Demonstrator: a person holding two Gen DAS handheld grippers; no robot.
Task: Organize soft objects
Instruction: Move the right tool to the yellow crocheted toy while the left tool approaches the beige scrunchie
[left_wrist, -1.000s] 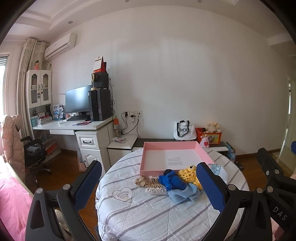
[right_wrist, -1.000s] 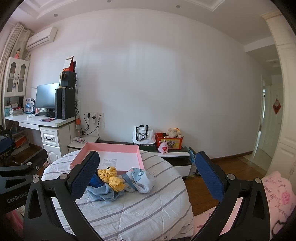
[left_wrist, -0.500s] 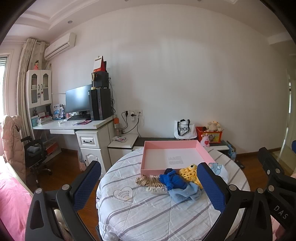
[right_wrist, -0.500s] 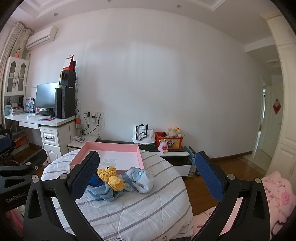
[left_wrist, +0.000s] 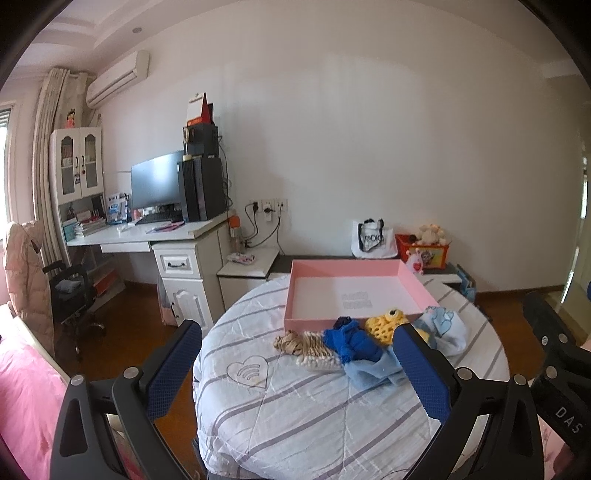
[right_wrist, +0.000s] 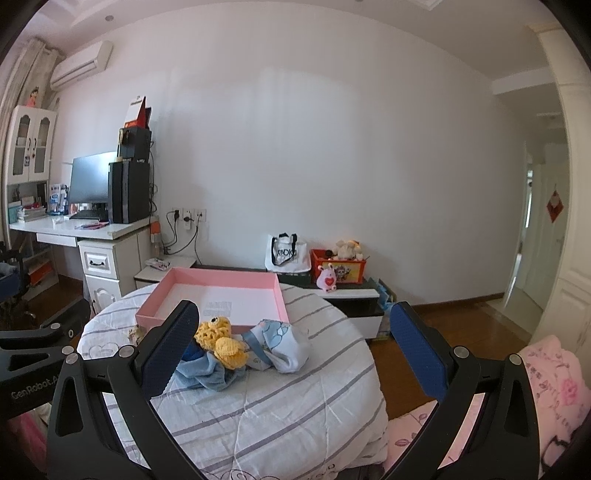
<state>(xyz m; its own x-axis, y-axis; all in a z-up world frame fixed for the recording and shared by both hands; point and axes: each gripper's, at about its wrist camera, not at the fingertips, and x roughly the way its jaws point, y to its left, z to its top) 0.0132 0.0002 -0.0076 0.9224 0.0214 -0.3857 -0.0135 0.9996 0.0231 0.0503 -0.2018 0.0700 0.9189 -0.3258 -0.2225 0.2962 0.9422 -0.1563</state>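
Soft toys heaped before pink tray, nothing inside, left gripper and right gripper spread wide

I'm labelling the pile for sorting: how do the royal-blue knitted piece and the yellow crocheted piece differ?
The royal-blue knitted piece is dark and close-knit; the yellow crocheted piece is bright with open, holey stitches. The blue one lies further from the pink box; the yellow one sits against its front wall. The blue one borders the beige tasselled item; the yellow one borders the pale blue printed cloth. Both are soft yarn pieces in one pile outside the box.
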